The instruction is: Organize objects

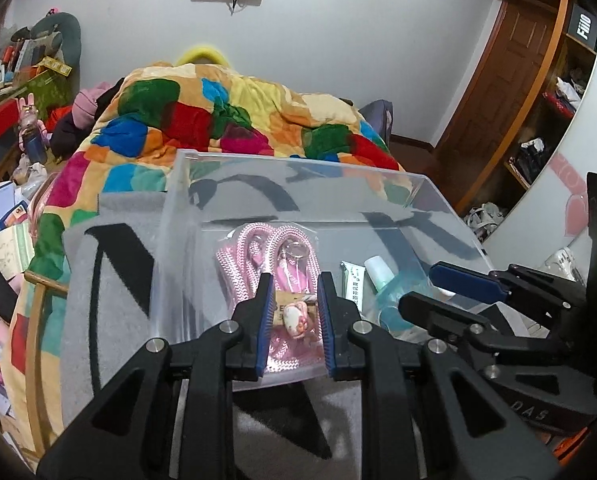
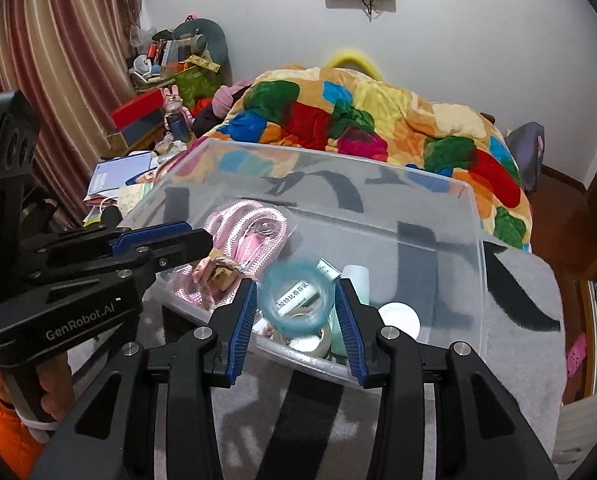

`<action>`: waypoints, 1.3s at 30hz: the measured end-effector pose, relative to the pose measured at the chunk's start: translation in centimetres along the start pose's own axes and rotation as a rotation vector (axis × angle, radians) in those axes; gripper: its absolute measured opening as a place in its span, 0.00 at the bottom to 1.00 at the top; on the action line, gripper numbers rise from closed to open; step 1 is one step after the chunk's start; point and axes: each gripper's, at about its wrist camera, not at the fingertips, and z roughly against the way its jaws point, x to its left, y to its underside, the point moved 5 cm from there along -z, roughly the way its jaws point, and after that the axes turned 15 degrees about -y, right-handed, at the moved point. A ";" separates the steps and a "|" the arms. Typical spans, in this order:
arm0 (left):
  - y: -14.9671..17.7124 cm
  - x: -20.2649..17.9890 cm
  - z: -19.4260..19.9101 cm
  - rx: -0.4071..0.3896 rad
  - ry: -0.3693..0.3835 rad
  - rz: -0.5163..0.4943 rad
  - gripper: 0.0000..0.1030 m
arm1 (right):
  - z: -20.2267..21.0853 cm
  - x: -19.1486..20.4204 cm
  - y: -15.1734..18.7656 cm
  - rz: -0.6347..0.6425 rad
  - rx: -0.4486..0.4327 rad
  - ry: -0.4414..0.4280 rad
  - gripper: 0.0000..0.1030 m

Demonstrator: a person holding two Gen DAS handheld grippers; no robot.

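A clear plastic bin (image 1: 186,216) (image 2: 474,248) stands on a grey blanket with black letters (image 1: 110,280) (image 2: 518,300). Inside lie a bagged pink rope strap with a small charm (image 1: 258,256) (image 2: 242,224), a blue translucent ring (image 2: 298,300) (image 1: 390,308), a pale green tube (image 1: 378,272) (image 2: 356,276), a white lid (image 2: 398,318) and a tape roll (image 2: 310,340). My left gripper (image 1: 295,300) is open over the pink bag, at the bin's near edge. My right gripper (image 2: 296,304) is open, its fingers either side of the blue ring; whether they touch it I cannot tell.
A colourful patchwork quilt (image 1: 226,116) (image 2: 378,120) covers the bed behind the bin. Cluttered shelves and a pink rabbit bottle (image 1: 32,128) (image 2: 176,116) stand at the left. A wooden door and shelves (image 1: 510,92) are at the right.
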 end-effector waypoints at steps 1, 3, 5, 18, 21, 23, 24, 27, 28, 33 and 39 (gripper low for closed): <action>0.0 0.1 0.3 -0.005 0.001 0.001 0.19 | 0.3 0.0 0.0 0.001 -0.004 -0.004 0.37; -0.2 0.2 1.2 -0.023 0.001 0.001 0.19 | 0.9 0.1 0.0 0.004 -0.012 -0.003 0.38; -0.2 0.2 2.3 -0.044 -0.001 -0.006 0.19 | 1.8 0.3 -0.1 0.010 -0.028 0.000 0.38; 2.5 -1.0 6.6 -0.140 -0.049 -0.071 0.62 | 6.4 2.2 2.3 0.060 -0.113 0.033 0.66; 3.4 -1.0 6.8 -0.147 -0.049 -0.070 0.70 | 7.0 2.4 3.2 0.058 -0.135 0.047 0.72; 4.0 -1.1 7.0 -0.148 -0.051 -0.074 0.72 | 7.1 2.3 3.6 0.055 -0.142 0.056 0.78; 4.3 -1.1 7.0 -0.147 -0.053 -0.076 0.74 | 7.1 2.3 3.9 0.051 -0.145 0.059 0.79; 5.1 -1.3 7.2 -0.152 -0.064 -0.077 0.76 | 6.9 2.2 4.8 0.039 -0.145 0.065 0.80; 5.3 -1.3 7.2 -0.152 -0.067 -0.078 0.76 | 6.8 2.2 5.2 0.035 -0.143 0.066 0.80; 6.3 -1.6 7.2 -0.145 -0.071 -0.077 0.79 | 6.4 1.8 5.9 0.011 -0.136 0.047 0.80; 6.9 -1.9 7.0 -0.136 -0.083 -0.083 0.79 | 6.5 1.6 6.3 0.002 -0.143 0.047 0.80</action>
